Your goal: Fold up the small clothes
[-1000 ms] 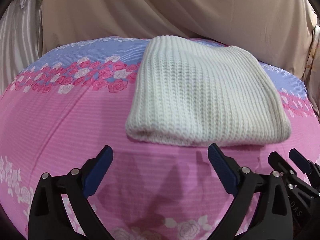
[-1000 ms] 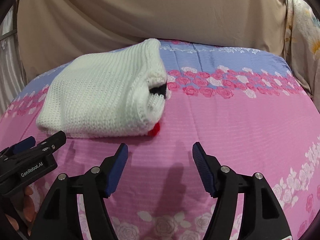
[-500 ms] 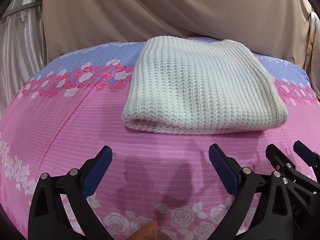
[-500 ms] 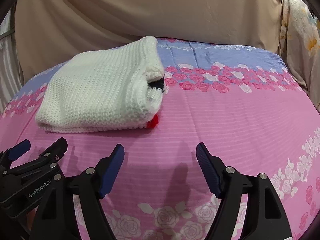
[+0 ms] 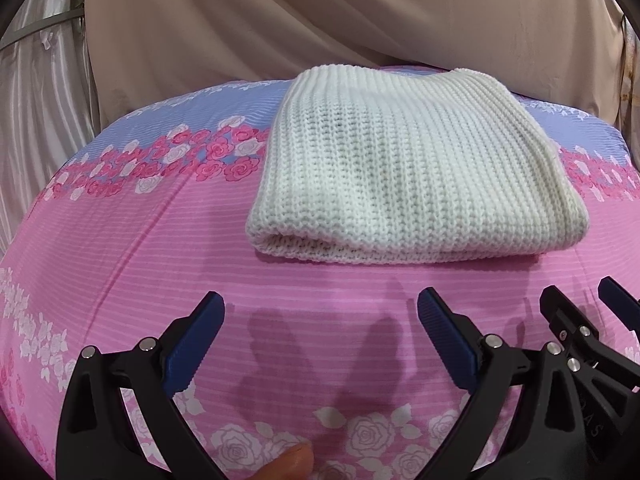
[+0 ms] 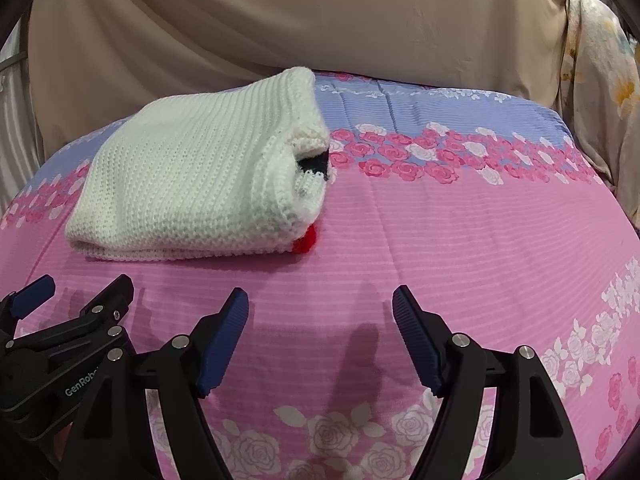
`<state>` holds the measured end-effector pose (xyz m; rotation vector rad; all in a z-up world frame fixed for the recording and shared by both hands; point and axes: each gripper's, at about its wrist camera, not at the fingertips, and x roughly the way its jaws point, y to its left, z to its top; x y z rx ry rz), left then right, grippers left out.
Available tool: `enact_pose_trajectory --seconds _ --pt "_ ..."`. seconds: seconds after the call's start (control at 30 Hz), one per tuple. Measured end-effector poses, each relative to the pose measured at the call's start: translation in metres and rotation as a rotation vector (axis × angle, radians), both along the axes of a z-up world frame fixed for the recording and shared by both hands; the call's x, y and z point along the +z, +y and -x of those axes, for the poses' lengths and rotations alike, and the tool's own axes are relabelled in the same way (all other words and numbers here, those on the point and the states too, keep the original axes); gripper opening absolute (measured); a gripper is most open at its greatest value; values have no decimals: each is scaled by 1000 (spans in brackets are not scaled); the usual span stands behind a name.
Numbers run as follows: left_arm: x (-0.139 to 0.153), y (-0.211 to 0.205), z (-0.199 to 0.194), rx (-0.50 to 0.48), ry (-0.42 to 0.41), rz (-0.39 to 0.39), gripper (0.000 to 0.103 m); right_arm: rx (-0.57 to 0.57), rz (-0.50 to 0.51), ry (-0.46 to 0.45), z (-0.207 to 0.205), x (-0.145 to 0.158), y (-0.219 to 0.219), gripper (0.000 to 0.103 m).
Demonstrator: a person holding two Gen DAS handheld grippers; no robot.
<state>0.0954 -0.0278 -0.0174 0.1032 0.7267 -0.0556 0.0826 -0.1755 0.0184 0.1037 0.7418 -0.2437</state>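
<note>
A white knitted garment (image 5: 408, 164) lies folded into a thick rectangle on the pink floral sheet (image 5: 140, 248). In the right wrist view it (image 6: 192, 176) sits at the left, with a black patch and a red bit showing at its open right end. My left gripper (image 5: 320, 304) is open and empty, a short way in front of the garment's near fold. My right gripper (image 6: 320, 300) is open and empty, in front of and right of the garment. Each gripper shows at the edge of the other's view.
The sheet (image 6: 480, 240) covers a bed with a blue band along the far side. A beige cloth (image 5: 360, 20) hangs behind it. A floral curtain (image 6: 600, 92) hangs at the far right. A fingertip (image 5: 292, 464) shows at the bottom edge.
Both grippers have drawn back a little from the folded garment and stayed open. The garment has not moved.
</note>
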Motion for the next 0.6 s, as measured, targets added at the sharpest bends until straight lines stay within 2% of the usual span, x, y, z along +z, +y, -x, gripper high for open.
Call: enact_pose_trajectory --seconds 0.6 --pt "0 -1 0 31 -9 -28 95 -33 79 10 1 1 11 72"
